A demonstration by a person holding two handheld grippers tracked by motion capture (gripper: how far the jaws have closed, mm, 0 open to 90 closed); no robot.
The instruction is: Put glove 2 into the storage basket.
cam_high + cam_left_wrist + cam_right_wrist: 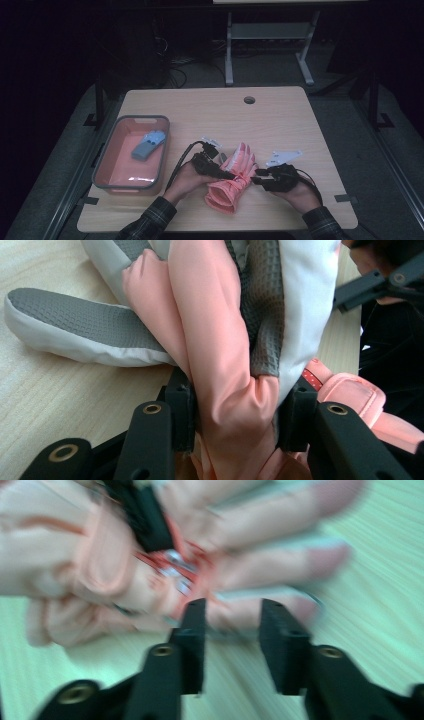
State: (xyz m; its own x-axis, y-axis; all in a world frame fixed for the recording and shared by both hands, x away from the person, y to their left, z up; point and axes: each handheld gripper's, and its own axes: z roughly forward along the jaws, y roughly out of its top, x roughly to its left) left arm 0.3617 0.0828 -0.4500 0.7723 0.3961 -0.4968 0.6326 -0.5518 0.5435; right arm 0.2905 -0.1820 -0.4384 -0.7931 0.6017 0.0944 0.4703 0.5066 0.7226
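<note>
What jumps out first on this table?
A pink glove lies near the table's front edge, between two black grippers. The left gripper squeezes its wrist; the right gripper sits open beside its fingers. Left of them, a pink bin holds a blue glove.

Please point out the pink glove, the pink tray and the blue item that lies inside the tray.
pink glove (235, 176), high view, on its wrist part.
pink tray (143, 119), high view, on its far grey rim.
blue item (149, 145), high view, on its middle.
</note>
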